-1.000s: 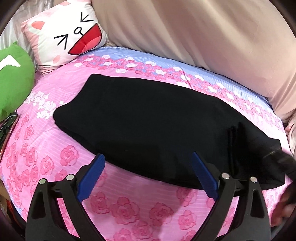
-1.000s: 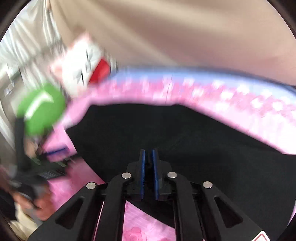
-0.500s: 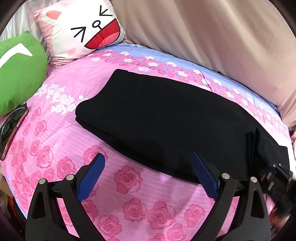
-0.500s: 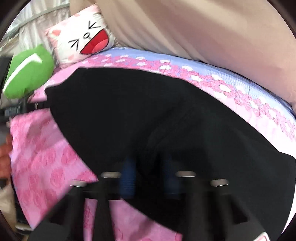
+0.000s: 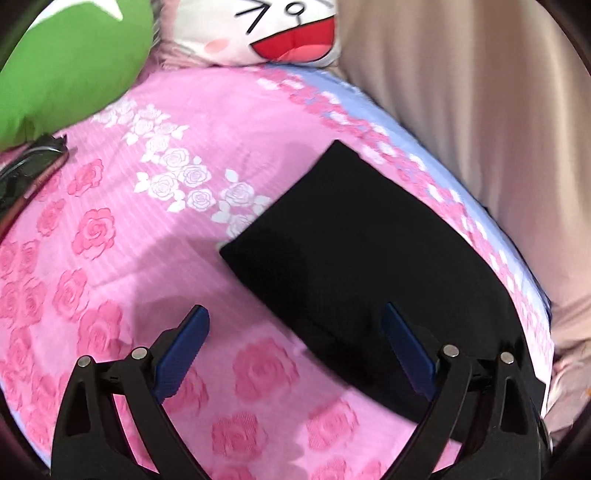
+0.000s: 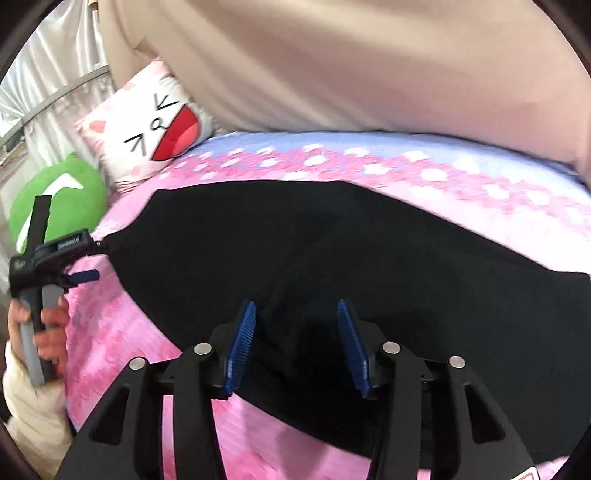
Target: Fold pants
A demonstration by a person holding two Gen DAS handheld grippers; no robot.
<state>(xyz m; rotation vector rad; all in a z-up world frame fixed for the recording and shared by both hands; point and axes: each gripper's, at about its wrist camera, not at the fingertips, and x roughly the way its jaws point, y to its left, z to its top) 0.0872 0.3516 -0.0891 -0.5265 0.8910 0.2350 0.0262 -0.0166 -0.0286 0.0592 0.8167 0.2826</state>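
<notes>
Black pants [image 5: 362, 266] lie folded in a long flat strip on the pink rose bed sheet [image 5: 147, 221]. My left gripper [image 5: 295, 312] hangs open just above the strip's left corner, one blue finger over the sheet and the other over the cloth, with nothing gripped. In the right wrist view the pants [image 6: 332, 240] fill the middle. My right gripper [image 6: 296, 305] is above them near the front edge with its jaws opening; a low ridge of black cloth lies below the gap and the pads do not press on it. The left gripper [image 6: 85, 276] shows at far left, held by a hand [image 6: 44, 328].
A green pillow [image 5: 66, 55] and a white cat-face pillow [image 5: 280, 29] sit at the head of the bed. A beige drape [image 5: 480, 110] hangs along the far side. A dark flat object [image 5: 26, 173] lies at the sheet's left edge.
The left gripper has swung along the bed to the left end of the pants and rolled. The right gripper's jaws have gone from nearly shut to well apart over the cloth.
</notes>
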